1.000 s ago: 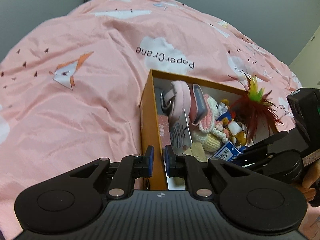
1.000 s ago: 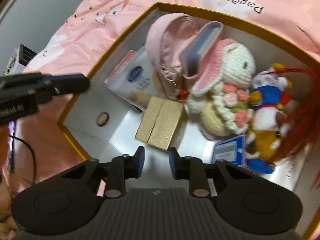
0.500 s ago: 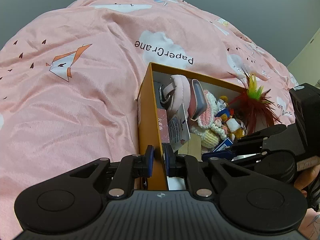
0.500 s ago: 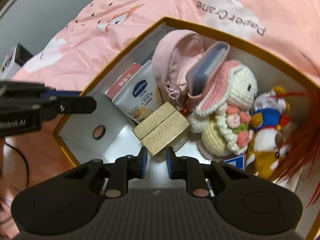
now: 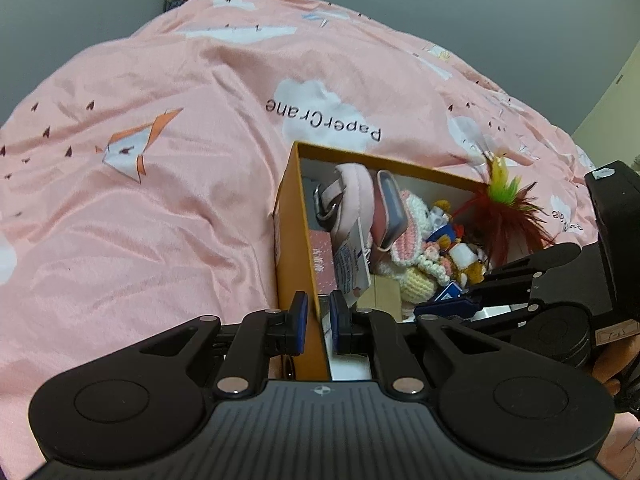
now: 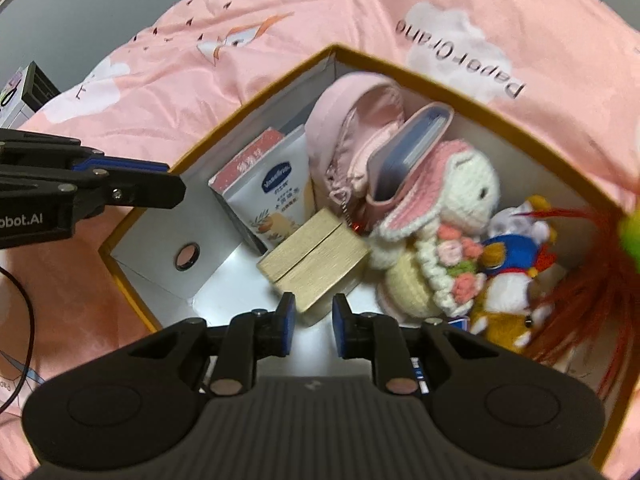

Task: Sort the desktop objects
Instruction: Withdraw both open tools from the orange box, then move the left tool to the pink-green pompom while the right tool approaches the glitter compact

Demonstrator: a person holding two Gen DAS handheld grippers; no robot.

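Our right gripper (image 6: 314, 330) now has its jaws spread either side of the near corner of the gold box (image 6: 314, 266), wider than half a second ago, when they sat closer together on it; we judge the box just released inside the orange box (image 6: 460, 92), so this item looks sorted. Our left gripper (image 5: 318, 322) keeps its jaws pinching the orange box's near wall, steadying it on the bed (image 5: 160, 200). Beyond the gold box lie the white pouch (image 6: 280, 196), pink bag (image 6: 352, 136), crochet rabbit (image 6: 452, 200) and red feather toy (image 6: 580, 280).
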